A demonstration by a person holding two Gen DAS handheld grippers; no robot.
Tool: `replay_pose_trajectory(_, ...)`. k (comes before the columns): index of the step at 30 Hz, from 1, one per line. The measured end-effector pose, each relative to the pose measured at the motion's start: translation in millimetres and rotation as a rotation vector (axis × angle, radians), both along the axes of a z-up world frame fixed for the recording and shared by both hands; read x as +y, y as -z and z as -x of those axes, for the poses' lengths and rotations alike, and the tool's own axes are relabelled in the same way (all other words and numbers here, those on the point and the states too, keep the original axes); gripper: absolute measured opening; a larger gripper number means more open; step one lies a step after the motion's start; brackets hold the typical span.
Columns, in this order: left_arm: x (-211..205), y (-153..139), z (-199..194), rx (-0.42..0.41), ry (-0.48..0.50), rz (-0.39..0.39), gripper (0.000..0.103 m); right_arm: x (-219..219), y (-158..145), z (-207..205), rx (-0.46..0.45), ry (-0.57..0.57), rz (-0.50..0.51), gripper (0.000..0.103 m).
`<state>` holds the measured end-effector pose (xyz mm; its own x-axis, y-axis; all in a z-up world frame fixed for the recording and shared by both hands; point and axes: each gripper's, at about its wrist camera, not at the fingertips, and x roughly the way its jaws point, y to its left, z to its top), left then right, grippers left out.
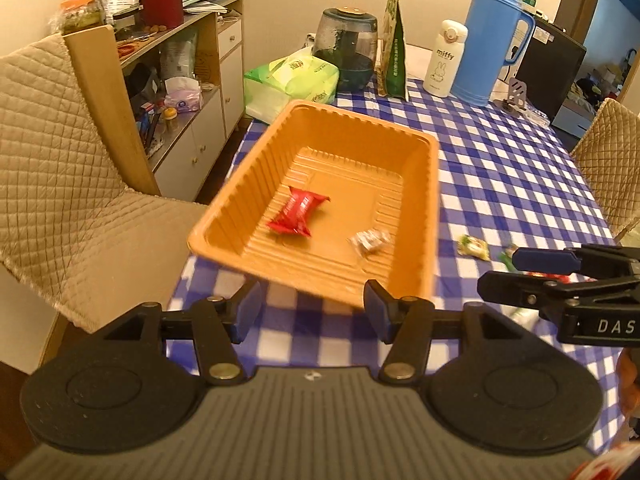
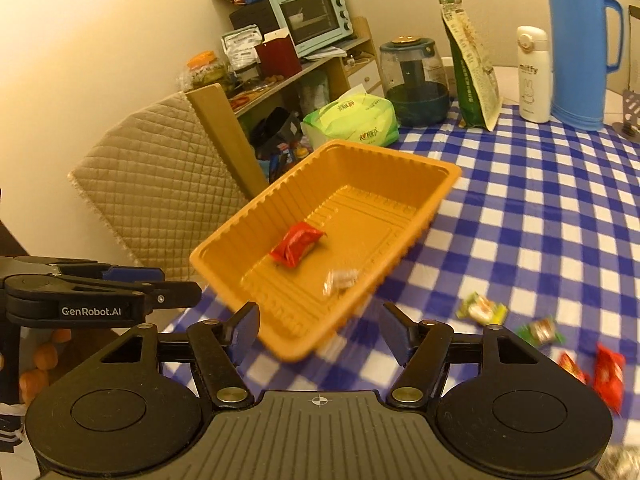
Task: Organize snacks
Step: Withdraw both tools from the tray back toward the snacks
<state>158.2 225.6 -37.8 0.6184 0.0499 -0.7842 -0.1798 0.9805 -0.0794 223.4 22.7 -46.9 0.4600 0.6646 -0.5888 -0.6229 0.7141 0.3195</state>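
- From my seat, the table (image 1: 500,168) under its blue-and-white checked cloth is the work surface. Its far end is crowded with a blue thermos (image 1: 494,36), a white bottle (image 1: 444,58), a green pouch (image 1: 394,40), a dark jar (image 1: 346,48) and a tissue pack (image 1: 292,76), so I judge the sorting was kept to the near end for room.
- The orange tray (image 1: 420,160) sits at twelve o'clock from both my grippers, on the table's left edge by the quilted chair (image 1: 48,160). It is the collecting bin, set where either hand reaches it.
- My left gripper (image 1: 306,312) hangs just short of the tray's near wall, jaws apart and nothing between them.
- My right gripper (image 2: 318,330) faces the tray's near corner, jaws wide apart and empty. In the left view it comes in at three o'clock.
- In the tray lie a red snack packet (image 1: 298,216) at centre-left and a small pale wrapped sweet (image 1: 370,240) towards the near right. Both look blurred.
- Loose snacks remain on the cloth at about four o'clock in the right view: a green-and-white packet (image 2: 482,308), a second green one (image 2: 540,330) and red packets (image 2: 608,372). I judge the job under halfway, with those next.
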Motion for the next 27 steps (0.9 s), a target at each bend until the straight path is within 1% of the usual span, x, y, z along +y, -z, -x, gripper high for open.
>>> replay_pose_trajectory(7,-45.5,-8.0,37.9,-0.007,-0.016,0.016,0.054,-51.3,-2.6,35.6,0.011,-0.001,0.004,0.068)
replay_pose_trajectory(14,-88.8,-4.6,68.0,0.0,0.0,0.021,0.054,-101.5,3.9,64.6,0.022,0.019,0.026,0.069)
replay_pose_trajectory(21,-128.7,3.1,86.6,0.008,0.048,0.015,0.054,-148.8,12.3,82.8,0.031,0.061,0.047,0.069)
replay_pose_trajectory(27,-159.7,11.0,92.8,0.006,0.112,0.01,0.054,-186.3,20.9,90.0,0.054,0.123,0.051,0.069)
